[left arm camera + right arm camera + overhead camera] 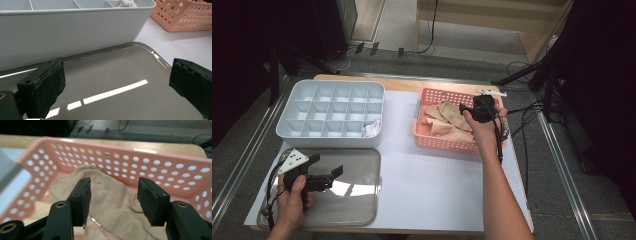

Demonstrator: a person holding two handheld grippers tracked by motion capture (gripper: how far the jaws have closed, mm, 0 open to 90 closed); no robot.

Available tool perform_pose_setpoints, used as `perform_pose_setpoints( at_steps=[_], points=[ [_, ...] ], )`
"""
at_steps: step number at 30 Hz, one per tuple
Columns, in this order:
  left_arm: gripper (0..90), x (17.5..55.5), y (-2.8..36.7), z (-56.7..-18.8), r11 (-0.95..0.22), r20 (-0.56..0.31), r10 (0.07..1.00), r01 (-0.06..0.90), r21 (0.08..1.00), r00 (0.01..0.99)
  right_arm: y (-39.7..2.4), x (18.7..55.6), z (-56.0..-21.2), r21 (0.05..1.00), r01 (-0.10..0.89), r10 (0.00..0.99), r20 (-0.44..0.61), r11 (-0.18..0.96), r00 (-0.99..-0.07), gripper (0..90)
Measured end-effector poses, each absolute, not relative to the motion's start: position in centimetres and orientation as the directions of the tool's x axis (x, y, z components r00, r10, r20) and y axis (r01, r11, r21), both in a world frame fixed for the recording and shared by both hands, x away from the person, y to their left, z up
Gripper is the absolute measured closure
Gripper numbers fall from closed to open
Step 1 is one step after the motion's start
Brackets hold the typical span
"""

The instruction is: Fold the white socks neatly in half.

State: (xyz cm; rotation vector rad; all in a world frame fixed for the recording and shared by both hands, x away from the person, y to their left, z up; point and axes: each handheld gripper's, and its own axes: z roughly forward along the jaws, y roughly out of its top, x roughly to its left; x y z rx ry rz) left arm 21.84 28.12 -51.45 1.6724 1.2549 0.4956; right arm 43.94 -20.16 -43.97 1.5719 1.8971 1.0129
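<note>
My right tool (473, 111) sits over the pink perforated plastic basket (447, 143) at the table's two o'clock, above the basket's right half. In the right gripper view its two black padded jaws stand apart with nothing pinched between them, and the crumpled beige cloth (117, 202) lies just below and beyond the pads, its upper fold running through the gap between them. I cannot tell whether the pad tips touch the fabric; they look to be just above it. From the high view the beige cloth (444, 120) fills the middle of the basket, with the bulk of it at the tool's nine o'clock and the tool over its right edge.

My left tool (326, 177) hovers at the table's seven o'clock over the clear, rounded-corner plastic lid (357, 200) that lies flat on the white table (432, 185). Its jaws are spread wide and hold nothing; in the left gripper view the lid's glossy surface (117, 82) shows between the pads.

The grey-blue plastic divided organizer tray (332, 136) stands at the table's ten o'clock, at the left tool's twelve o'clock and just beyond the lid's far edge. A small bundle of white fabric (372, 127) sits in the tray's near right compartment, well apart from both tools.
</note>
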Motion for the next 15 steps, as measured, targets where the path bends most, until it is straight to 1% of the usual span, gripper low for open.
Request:
perform_pose_setpoints(
  at_steps=[3,7,10,12,15],
  points=[
    [0.8,21.9,28.2,-51.5,-0.015,-0.215,0.896,0.512,0.859,0.388,-20.4,45.2,-44.7,0.768,0.637,0.971,0.096,0.066,-0.217,44.8],
    [0.8,21.9,28.2,-51.5,-0.012,-0.217,0.897,0.51,0.86,0.386,-20.5,46.7,-45.9,0.713,0.698,0.975,0.101,0.068,-0.199,42.2],
    [0.8,22.0,28.4,-51.5,-0.01,-0.219,0.896,0.512,0.859,0.385,-20.6,47.7,-47.1,0.657,0.75,0.979,0.087,0.082,-0.183,39.8],
    [0.8,22.0,28.4,-51.5,-0.01,-0.219,0.897,0.513,0.858,0.383,-20.6,48.3,-47.5,0.618,0.783,0.982,0.097,0.07,-0.164,38.2],
    [0.8,22.0,28.5,-51.5,-0.005,-0.222,0.898,0.512,0.859,0.381,-20.4,48.7,-47.8,0.594,0.802,0.98,0.113,0.067,-0.166,36.5]
  ],
)
